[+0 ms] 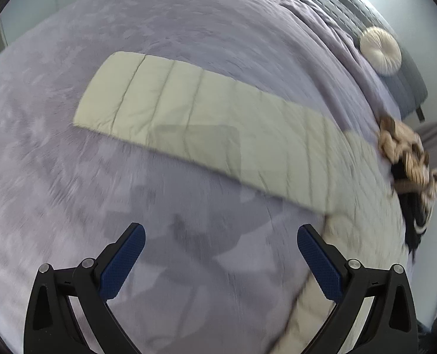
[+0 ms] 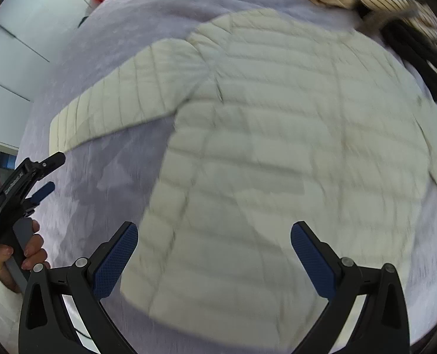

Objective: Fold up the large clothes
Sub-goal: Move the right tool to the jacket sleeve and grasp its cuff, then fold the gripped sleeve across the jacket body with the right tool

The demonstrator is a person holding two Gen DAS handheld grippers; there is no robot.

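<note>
A cream quilted jacket [image 2: 277, 147] is laid flat on the lavender bedspread [image 1: 71, 191], one sleeve [image 1: 189, 124] stretched out. Crumpled clothes [image 1: 407, 153] are heaped beside it. Left gripper [image 1: 221, 253] and right gripper [image 2: 214, 250] are held spread, empty.

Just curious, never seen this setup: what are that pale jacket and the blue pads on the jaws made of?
The cream puffer jacket looks like smooth, thin synthetic shell over padding: stitched channels puff between seams. The blue pads look like matte textured rubber, judging by their fine dotted grid, though that's a guess.
</note>
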